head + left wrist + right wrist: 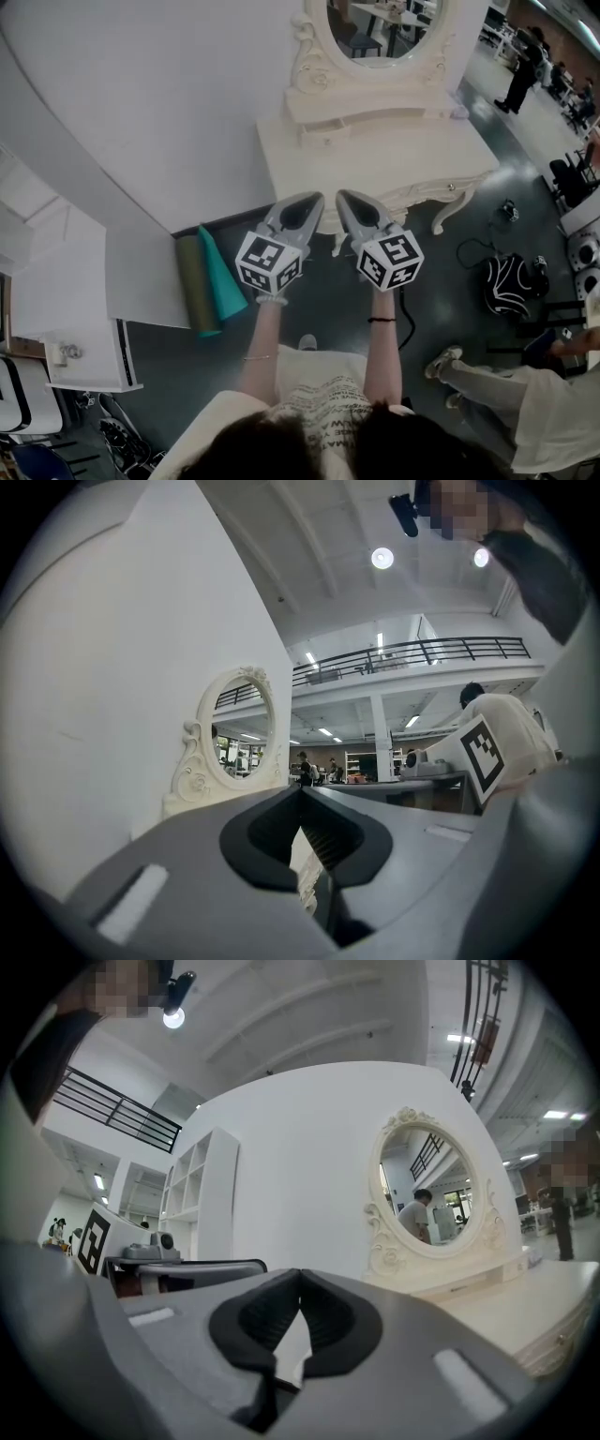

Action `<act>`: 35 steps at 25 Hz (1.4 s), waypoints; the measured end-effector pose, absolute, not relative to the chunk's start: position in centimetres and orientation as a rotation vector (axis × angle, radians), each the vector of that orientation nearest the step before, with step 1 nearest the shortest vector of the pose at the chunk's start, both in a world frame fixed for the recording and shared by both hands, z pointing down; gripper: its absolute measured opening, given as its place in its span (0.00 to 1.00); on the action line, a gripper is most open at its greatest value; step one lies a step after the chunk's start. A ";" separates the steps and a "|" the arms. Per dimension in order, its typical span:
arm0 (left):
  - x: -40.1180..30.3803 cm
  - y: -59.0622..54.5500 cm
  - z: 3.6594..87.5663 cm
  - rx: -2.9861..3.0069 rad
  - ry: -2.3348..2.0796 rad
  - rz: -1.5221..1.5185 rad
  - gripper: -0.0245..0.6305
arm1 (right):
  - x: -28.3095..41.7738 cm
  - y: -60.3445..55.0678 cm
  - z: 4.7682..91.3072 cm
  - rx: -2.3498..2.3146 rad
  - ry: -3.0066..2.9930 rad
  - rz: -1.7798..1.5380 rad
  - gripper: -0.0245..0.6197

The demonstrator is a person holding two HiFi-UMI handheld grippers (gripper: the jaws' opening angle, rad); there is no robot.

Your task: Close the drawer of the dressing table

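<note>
While the person (pixel 323 422) is holding them side by side at arm's length, the left gripper (pixel 313 200) and the right gripper (pixel 346 197) are pointing level at the furniture ahead. Each is grey and is carrying a black-and-white marker cube at its rear. Both pairs of jaws are pressing fully together with nothing between them (each gripper view is showing the dark ribbed pads meeting at the tips). On the dark floor off to the left, an olive rolled mat (pixel 192 286) and a teal rolled mat (pixel 222 272) are lying against each other. Just beyond the gripper tips, the cream carved dressing table (pixel 394 155) is standing against a white wall (pixel 150 84). Farther back, the small cream drawer (pixel 326 133) is sitting in the low shelf beneath the oval ornate-framed mirror (pixel 384 28). It is seeming to jut a little from the shelf front, and is well apart from both grippers.
</note>
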State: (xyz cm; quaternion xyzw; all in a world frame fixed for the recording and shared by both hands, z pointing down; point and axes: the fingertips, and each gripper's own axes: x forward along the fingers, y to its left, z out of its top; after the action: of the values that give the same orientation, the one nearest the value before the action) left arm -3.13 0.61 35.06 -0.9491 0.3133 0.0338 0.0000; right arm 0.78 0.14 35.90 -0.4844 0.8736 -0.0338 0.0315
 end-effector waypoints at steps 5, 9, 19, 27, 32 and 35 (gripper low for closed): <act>-3.6 -1.0 35.4 -2.990 0.963 0.092 0.04 | -0.2 -1.3 36.3 -1.480 2.686 -0.118 0.04; -3.6 -1.6 35.9 -2.995 0.960 0.079 0.04 | -0.1 -2.1 37.0 -1.486 2.684 -0.141 0.04; -3.0 -4.7 36.8 -3.013 0.971 0.067 0.04 | 0.8 -5.5 37.6 -1.474 2.696 -0.168 0.04; -1.5 -8.6 37.0 -3.022 1.005 0.080 0.04 | 2.3 -9.5 38.1 -1.448 2.722 -0.190 0.04; -0.2 -10.9 37.6 -3.027 1.030 0.069 0.04 | 3.4 -11.8 39.0 -1.426 2.738 -0.222 0.04; 0.5 -12.5 38.1 -3.031 1.047 0.062 0.04 | 4.0 -13.6 39.4 -1.413 2.753 -0.236 0.04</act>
State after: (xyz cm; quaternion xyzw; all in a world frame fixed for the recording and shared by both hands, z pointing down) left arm 0.51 -12.54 38.06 -0.9445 0.3263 0.0192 -0.0330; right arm 4.05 -13.57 39.42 -0.4552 0.8869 -0.0761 0.0193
